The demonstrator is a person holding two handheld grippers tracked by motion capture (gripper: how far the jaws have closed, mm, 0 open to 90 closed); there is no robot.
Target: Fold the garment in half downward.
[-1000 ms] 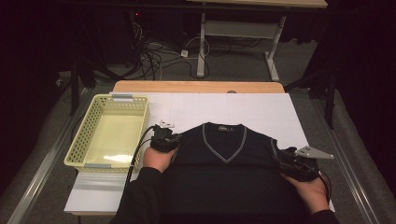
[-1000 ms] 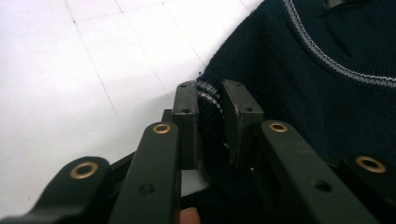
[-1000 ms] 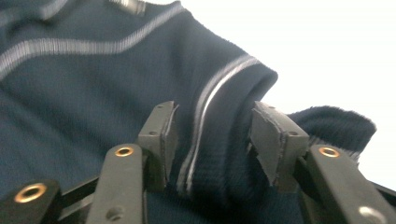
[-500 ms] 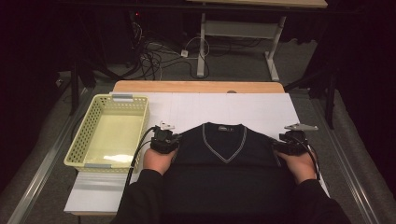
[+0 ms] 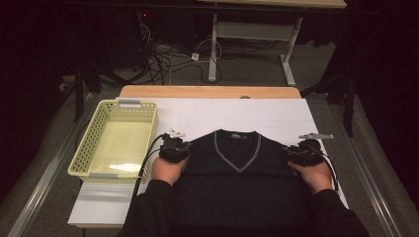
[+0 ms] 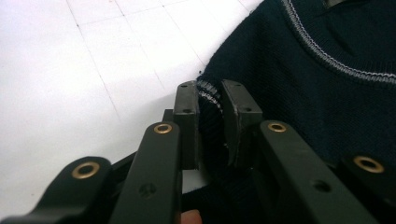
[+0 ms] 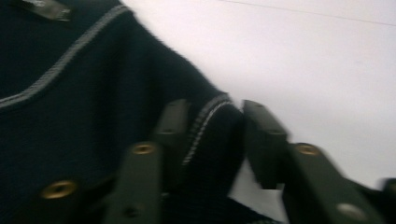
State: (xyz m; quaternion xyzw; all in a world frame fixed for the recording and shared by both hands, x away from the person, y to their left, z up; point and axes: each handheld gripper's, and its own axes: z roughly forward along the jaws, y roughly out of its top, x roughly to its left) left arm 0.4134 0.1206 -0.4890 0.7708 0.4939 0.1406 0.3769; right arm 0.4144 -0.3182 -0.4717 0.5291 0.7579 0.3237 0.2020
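White table [image 5: 276, 116] held yellow basket [image 5: 89, 148] at left, apparently empty. Dark V-neck vest [image 5: 237, 168] lay flat at centre, unfolded. Left gripper [image 6: 210, 105] clamped its shoulder edge; right gripper [image 7: 212, 123] straddled other shoulder, grip uncertain. Judged early: lifting or folding remained.

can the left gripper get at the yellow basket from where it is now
Probably not right away: the left gripper is shut on the sweater shoulder. The basket sits open just to its left, nothing between them, so once it lets go the way looks free.

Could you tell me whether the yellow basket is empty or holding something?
Empty: the high view shows the yellow basket with only its bare floor inside.
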